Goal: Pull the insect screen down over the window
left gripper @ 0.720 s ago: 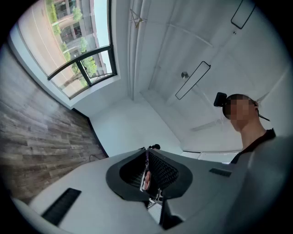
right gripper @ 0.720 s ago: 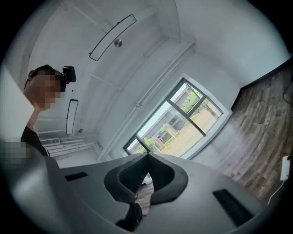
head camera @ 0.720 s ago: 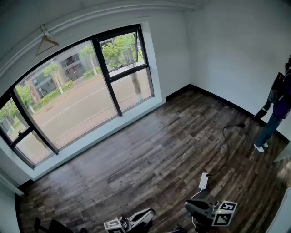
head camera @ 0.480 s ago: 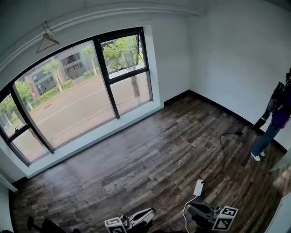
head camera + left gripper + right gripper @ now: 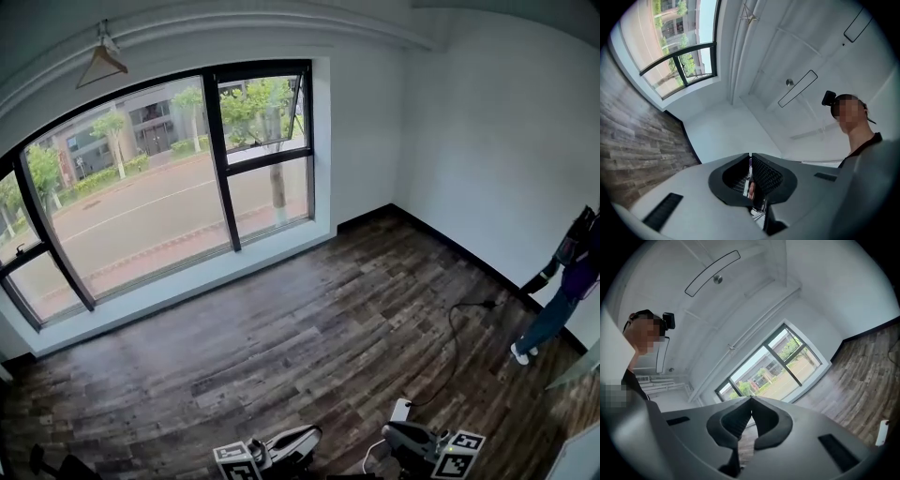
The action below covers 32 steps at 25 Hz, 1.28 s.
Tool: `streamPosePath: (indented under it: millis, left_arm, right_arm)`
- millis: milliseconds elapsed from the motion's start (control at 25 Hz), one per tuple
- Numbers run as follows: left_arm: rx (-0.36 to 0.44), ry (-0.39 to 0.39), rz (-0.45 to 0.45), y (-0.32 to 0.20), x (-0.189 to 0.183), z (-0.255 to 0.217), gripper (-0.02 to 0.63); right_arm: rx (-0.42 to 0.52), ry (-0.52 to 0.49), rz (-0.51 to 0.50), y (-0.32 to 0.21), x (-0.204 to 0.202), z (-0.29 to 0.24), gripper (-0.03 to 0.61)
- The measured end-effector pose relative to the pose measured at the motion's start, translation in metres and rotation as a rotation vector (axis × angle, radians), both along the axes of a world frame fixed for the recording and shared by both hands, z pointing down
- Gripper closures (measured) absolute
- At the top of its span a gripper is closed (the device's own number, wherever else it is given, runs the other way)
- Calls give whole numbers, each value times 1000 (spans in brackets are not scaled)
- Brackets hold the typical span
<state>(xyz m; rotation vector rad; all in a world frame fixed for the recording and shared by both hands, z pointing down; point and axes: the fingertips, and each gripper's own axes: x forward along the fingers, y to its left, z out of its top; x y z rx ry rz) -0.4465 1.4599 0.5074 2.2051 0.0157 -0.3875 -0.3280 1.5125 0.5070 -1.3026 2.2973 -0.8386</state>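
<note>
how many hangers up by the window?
1. A wooden hanger hangs from the rail above the left part of the window. The rail's left end runs out of the head view, so another could be hidden there.

Window (image 5: 141, 187) L end cropped, person (image 5: 553, 319) half cut

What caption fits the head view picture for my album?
The left gripper and right gripper hang low over the wooden floor, across the room from the big window.
</note>
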Motion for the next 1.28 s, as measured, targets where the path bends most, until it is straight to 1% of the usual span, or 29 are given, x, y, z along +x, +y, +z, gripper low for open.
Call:
streamPosePath:
  millis: [80, 160, 280, 360, 520, 680, 800, 880, 960, 1120, 1280]
  left_arm:
    - [10, 22, 8, -39, 7, -1, 589]
    - [9, 37, 7, -83, 11, -5, 589]
    - [13, 63, 7, -141, 6, -21, 589]
    - [21, 74, 13, -172, -2, -29, 589]
    - [60, 39, 8, -231, -5, -35, 589]
    - [111, 52, 35, -270, 7, -64, 589]
    - [84, 17, 37, -305, 15, -57, 589]
    - [55, -16, 28, -328, 21, -46, 589]
    - [43, -34, 23, -351, 29, -38, 589]
    - [43, -90, -18, -419, 55, -27, 589]
    - [52, -123, -61, -487, 97, -33, 589]
  right_arm:
    - [-12, 42, 4, -38, 6, 6, 572]
    - [-25, 57, 10, -80, 8, 5, 571]
    - [-26, 75, 16, -140, 3, -12, 571]
    - [-12, 96, 20, -175, -3, -23, 571]
    - [33, 55, 55, -232, -2, -40, 571]
    - [85, 110, 62, -276, 9, -71, 571]
    - [65, 75, 85, -310, 24, -66, 571]
    - [30, 27, 94, -330, 36, -49, 571]
    - [7, -1, 93, -355, 48, -32, 571]
    - [13, -31, 55, -430, 77, -12, 571]
    - [2, -40, 8, -511, 115, -1, 571]
